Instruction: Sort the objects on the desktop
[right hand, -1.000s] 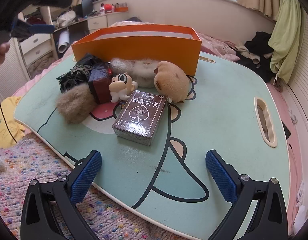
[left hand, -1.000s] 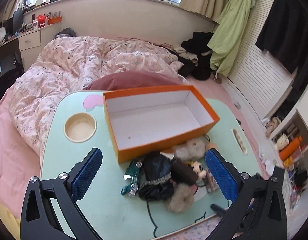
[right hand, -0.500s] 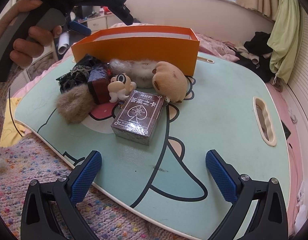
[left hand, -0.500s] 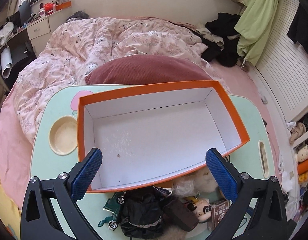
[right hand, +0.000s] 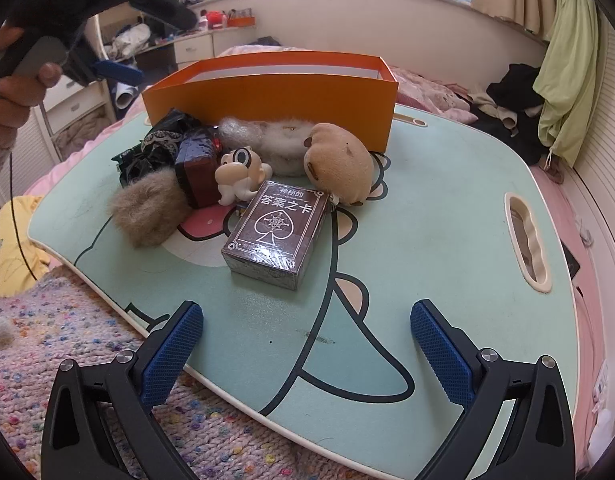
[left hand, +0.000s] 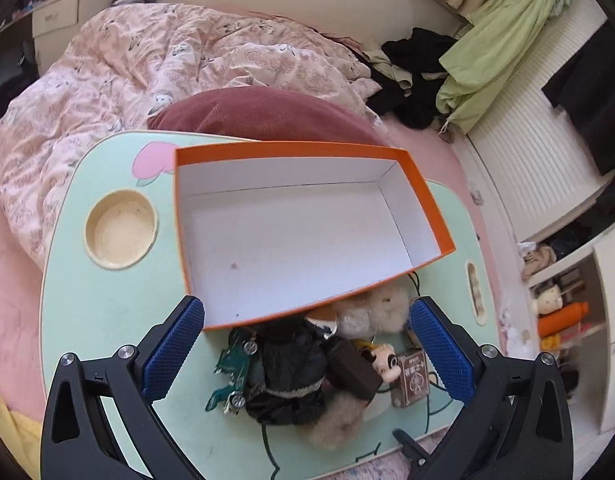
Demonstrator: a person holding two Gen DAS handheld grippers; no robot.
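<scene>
1. The left gripper [left hand: 307,344] is held above the tabletop [left hand: 107,320] with its jaws spread wide, and nothing is gripped between them.
2. Between and just beyond the left jaws a heap of small things is seen: a green toy car [left hand: 233,372], a black cloth bundle [left hand: 291,376], a cartoon figurine [left hand: 383,360] and a card box [left hand: 412,376].
3. Just past that heap, ahead of the left jaws, the orange box [left hand: 299,236] is seen lying open, its white inside bare.
4. The right gripper [right hand: 307,352] is held low over the near edge of the tabletop [right hand: 447,220], with its jaws likewise wide apart and nothing gripped.
5. Straight ahead of the right jaws the card box [right hand: 275,232] is seen lying flat, nearest of the heap.
6. Behind it the figurine [right hand: 239,172] and a tan plush [right hand: 339,160] are found, with a brown fur puff [right hand: 147,212] off to the left.
7. Farthest from the right jaws, the orange box [right hand: 275,108] is seen standing behind the heap, with a white fluffy toy [right hand: 263,136] against its wall.
</scene>
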